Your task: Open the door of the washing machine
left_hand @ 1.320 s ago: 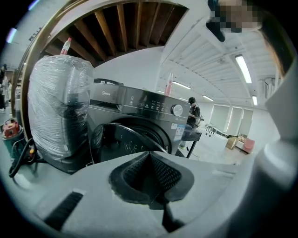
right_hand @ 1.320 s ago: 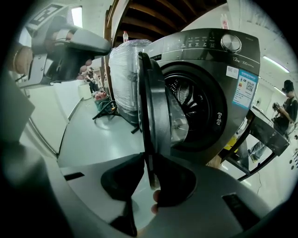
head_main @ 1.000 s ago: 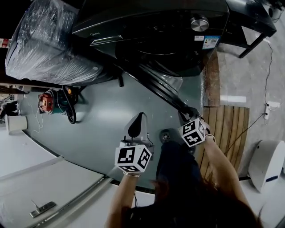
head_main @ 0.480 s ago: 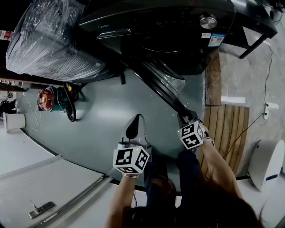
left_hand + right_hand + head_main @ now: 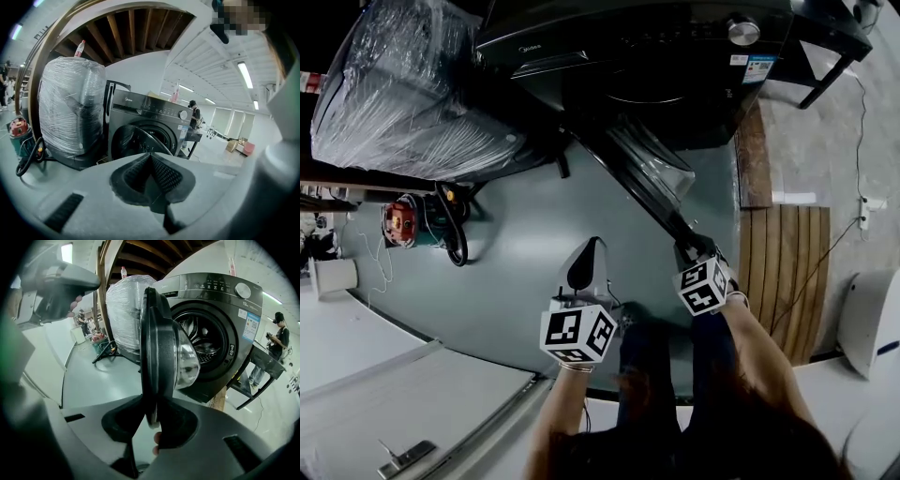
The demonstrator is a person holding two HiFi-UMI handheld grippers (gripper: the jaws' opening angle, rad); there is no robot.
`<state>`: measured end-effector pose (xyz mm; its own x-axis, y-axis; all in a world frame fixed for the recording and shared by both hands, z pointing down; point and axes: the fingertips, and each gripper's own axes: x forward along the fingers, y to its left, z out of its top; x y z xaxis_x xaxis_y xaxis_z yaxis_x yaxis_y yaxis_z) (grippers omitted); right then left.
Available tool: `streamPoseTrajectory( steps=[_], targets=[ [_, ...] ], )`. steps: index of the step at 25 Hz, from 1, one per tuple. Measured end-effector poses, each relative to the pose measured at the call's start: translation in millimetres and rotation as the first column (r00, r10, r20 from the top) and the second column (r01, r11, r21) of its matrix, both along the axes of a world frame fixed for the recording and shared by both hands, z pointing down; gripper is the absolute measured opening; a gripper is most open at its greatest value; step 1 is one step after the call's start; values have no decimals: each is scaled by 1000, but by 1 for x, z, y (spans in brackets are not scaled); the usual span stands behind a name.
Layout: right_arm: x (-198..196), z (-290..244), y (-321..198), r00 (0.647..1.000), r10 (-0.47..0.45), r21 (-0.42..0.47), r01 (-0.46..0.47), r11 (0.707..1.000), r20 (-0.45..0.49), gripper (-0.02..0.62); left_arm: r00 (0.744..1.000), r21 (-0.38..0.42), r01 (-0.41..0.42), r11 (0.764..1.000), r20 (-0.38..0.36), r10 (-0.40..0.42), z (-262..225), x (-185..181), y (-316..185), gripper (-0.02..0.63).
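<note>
At the left, a plastic-wrapped bundle [image 5: 403,94] is standing on the floor beside the washing machine [image 5: 675,56]. The left tongs [image 5: 589,258] are hanging clear of the machine, clenched on nothing and taking no part. Right of centre, the door [image 5: 649,183] is standing well out from the drum opening, its glass bowl facing the machine. The right tongs [image 5: 689,241] are grasping the door's free rim edge-on. Judgement: the opening swing is in hand and well advanced; the next move calls for carrying the rim further round its arc without twisting it, then releasing
</note>
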<state>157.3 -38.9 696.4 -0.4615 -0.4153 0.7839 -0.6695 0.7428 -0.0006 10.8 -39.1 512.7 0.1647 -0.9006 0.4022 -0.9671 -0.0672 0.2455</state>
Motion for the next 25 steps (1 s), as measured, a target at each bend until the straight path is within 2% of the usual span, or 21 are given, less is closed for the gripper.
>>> streamPoseTrajectory(
  steps=[25],
  targets=[
    [-79, 5, 62, 992, 125, -52, -124, 991, 8, 80, 1000, 14, -1, 1000, -17, 2, -4, -78, 55, 12]
  ],
)
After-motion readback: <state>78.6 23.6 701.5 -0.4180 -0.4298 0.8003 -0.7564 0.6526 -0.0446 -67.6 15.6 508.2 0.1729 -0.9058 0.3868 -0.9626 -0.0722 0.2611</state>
